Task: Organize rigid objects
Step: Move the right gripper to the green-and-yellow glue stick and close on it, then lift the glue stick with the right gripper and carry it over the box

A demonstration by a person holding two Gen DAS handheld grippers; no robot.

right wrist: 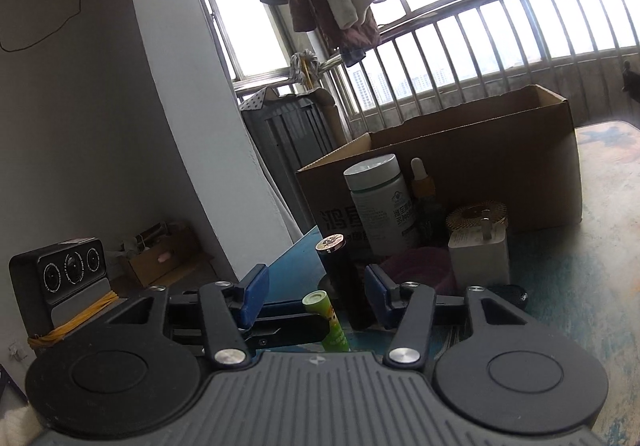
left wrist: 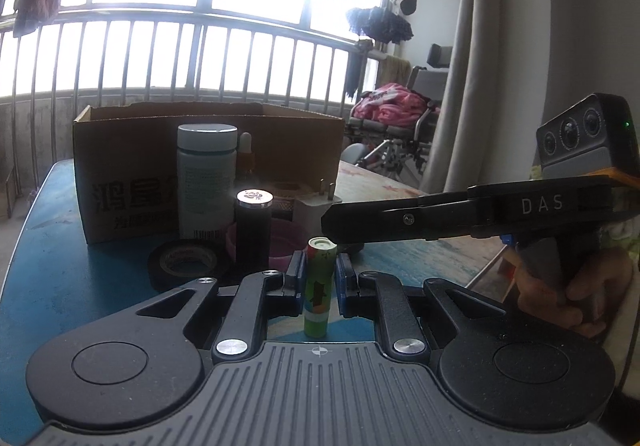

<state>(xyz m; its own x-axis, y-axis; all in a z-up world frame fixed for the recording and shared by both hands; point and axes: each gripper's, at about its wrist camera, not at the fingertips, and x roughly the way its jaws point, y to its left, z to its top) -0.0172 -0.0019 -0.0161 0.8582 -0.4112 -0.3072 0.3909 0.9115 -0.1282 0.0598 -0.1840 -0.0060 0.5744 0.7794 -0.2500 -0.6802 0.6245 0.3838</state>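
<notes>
my left fingers (left wrist: 319,284) pinch the green tube (left wrist: 319,286) upright on the bench (left wrist: 80,278) for boxing, right fingers (right wrist: 316,296) half open around the black tube (right wrist: 344,278), box (left wrist: 132,150) behind.

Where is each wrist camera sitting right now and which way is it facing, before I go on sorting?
Left wrist: sits on the left gripper, facing the cardboard box and window railing; its pads pinch the upright green tube; the right gripper and the hand holding it reach in from the right.
Right wrist: sits on the right gripper, facing the box corner and wall; its fingers straddle the black cylinder without touching it.
Shared: box, white bottle, black cylinder, green tube, white plug adapter.
</notes>
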